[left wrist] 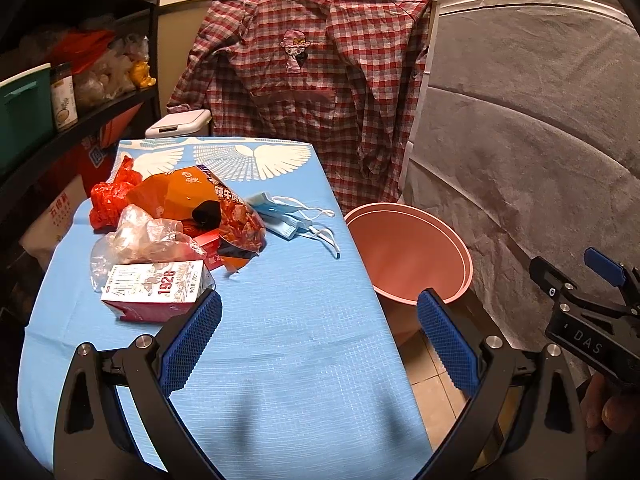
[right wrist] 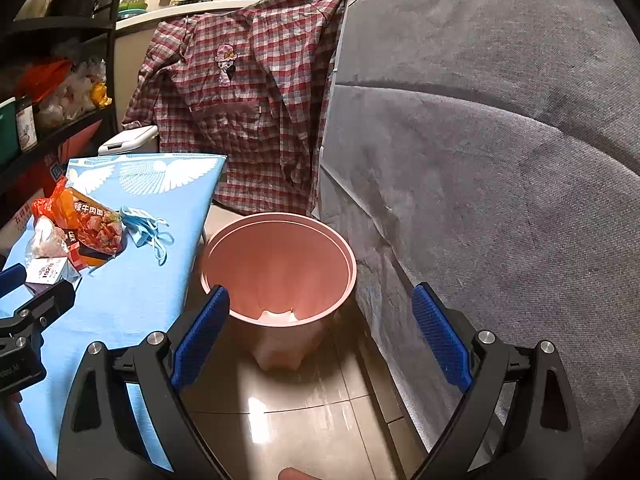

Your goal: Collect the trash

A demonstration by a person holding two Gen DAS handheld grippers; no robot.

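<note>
A pile of trash lies on the blue-covered table (left wrist: 280, 340): a milk carton (left wrist: 156, 288), a clear plastic bag (left wrist: 140, 236), a red plastic bag (left wrist: 110, 196), an orange snack bag (left wrist: 208, 204) and blue face masks (left wrist: 288, 216). A pink bin (left wrist: 404, 252) stands on the floor right of the table; it holds one pale scrap (right wrist: 278, 316). My left gripper (left wrist: 320, 320) is open and empty above the table, its left pad beside the carton. My right gripper (right wrist: 320, 320) is open and empty, above the floor before the bin (right wrist: 280, 264).
A plaid shirt (left wrist: 320, 92) hangs behind the table. A grey fabric cover (right wrist: 480, 200) fills the right side. Dark shelves (left wrist: 60, 100) with jars and bags stand left. A white lidded bin (left wrist: 180, 124) sits behind the table. The floor is tiled (right wrist: 300, 420).
</note>
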